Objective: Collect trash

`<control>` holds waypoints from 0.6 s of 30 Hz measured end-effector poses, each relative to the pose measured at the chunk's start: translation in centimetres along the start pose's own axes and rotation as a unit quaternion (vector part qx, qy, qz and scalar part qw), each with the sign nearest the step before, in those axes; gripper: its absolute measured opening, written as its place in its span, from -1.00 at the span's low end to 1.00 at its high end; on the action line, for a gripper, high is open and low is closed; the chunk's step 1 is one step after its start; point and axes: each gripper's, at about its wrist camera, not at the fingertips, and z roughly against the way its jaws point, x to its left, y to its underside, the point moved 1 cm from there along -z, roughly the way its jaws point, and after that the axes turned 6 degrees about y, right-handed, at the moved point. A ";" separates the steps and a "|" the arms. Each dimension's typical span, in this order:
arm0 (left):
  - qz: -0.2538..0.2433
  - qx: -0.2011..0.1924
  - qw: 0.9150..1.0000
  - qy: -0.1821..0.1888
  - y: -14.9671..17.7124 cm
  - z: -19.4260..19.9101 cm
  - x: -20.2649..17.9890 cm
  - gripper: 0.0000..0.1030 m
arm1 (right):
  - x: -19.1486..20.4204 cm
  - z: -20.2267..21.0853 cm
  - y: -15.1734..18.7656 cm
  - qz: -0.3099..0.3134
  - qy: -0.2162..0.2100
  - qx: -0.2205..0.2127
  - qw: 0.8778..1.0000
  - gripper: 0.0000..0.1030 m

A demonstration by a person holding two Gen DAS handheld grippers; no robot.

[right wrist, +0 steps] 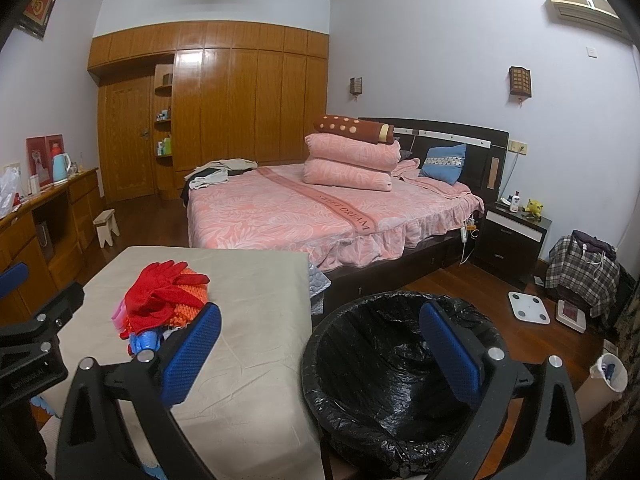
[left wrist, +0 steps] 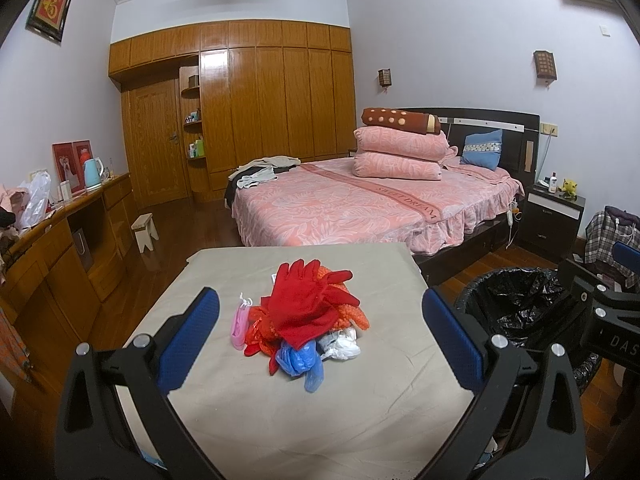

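While the left gripper [left wrist: 320, 336] is being held with its blue textured pads [left wrist: 196, 336] spread wide and empty, a soft heap is being framed between them: red fabric gloves [left wrist: 308, 300], orange knit, crumpled blue plastic [left wrist: 298, 362] and white plastic, resting mid-way on the beige cloth-covered table [left wrist: 360, 420]. The right gripper [right wrist: 320, 352] is likewise being held parted, empty, over the round bin lined with crinkled black plastic [right wrist: 380, 380], just beside the table.
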 end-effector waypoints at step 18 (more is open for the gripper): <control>0.001 0.000 1.000 0.000 0.0 0.0 0.0 0.91 | 0.2 -0.2 0.0 0.000 -0.001 0.001 1.000 0.89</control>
